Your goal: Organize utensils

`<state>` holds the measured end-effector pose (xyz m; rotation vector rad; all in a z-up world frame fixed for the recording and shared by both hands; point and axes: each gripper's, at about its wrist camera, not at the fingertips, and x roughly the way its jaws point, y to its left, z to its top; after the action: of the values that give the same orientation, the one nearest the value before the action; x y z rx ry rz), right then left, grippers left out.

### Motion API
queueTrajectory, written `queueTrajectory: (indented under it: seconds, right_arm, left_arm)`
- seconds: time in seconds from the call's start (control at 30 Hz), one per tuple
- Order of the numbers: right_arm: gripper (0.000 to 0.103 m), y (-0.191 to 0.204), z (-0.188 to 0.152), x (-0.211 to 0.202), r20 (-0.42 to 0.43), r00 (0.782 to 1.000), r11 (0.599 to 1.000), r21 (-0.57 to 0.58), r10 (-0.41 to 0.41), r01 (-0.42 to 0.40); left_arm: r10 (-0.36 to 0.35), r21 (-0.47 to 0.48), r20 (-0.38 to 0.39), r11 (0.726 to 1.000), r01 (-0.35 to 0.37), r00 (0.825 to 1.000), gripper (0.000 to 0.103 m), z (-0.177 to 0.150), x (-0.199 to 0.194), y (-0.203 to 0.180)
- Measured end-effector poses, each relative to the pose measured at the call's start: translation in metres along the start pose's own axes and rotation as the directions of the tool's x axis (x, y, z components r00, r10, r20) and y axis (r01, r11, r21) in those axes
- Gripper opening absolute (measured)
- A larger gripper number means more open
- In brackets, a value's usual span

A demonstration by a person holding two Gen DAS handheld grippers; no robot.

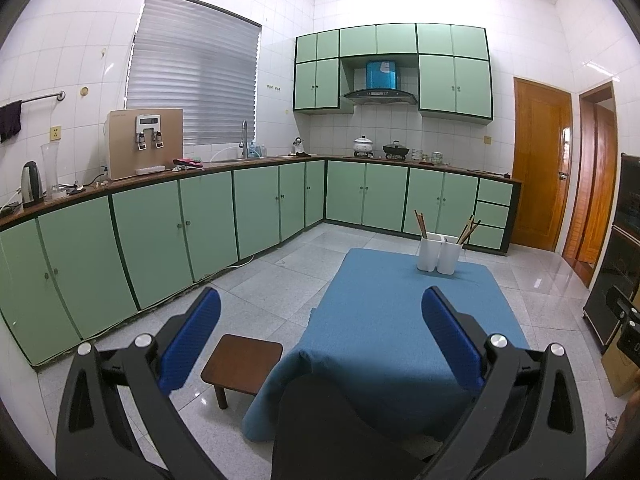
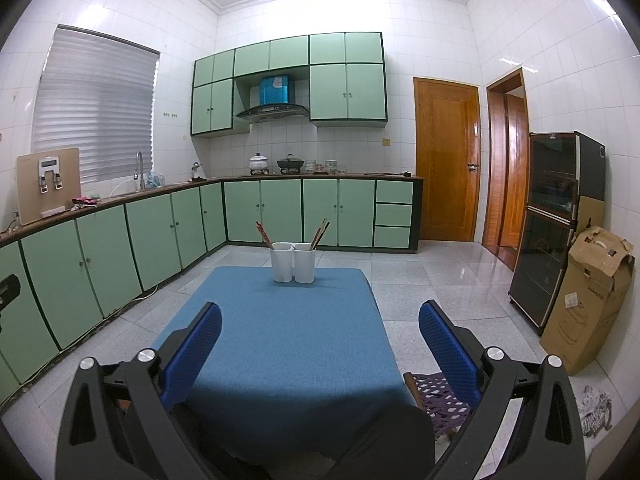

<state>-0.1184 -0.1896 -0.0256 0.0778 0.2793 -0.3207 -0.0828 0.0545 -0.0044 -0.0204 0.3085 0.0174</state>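
Observation:
A white two-compartment utensil holder point(image 1: 439, 254) point(image 2: 293, 262) stands at the far end of a low table with a blue cloth point(image 1: 400, 340) point(image 2: 280, 340). Chopsticks lean in its left compartment point(image 1: 421, 224) point(image 2: 264, 234) and more in its right compartment point(image 1: 469, 230) point(image 2: 321, 233). My left gripper point(image 1: 320, 310) is open and empty, held above the near left part of the table. My right gripper point(image 2: 320, 322) is open and empty above the near end of the table. Both are well short of the holder.
A small wooden stool point(image 1: 242, 364) stands left of the table. A woven stool point(image 2: 440, 400) sits at its right. Green cabinets point(image 1: 160, 236) line the left and far walls. A dark cabinet point(image 2: 556, 224) and a cardboard box point(image 2: 592, 300) stand at the right.

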Motion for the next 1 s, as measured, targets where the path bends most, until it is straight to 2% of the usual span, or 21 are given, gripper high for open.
queueTrajectory:
  seconds: [1.0]
  right_arm:
    - [0.097,-0.0019,0.0002,-0.0007,-0.001,1.0,1.0,0.0,0.0,0.0]
  left_arm:
    - [0.0,-0.002,-0.001,1.0,0.0,1.0,0.098,-0.0001,0.0003,0.0005]
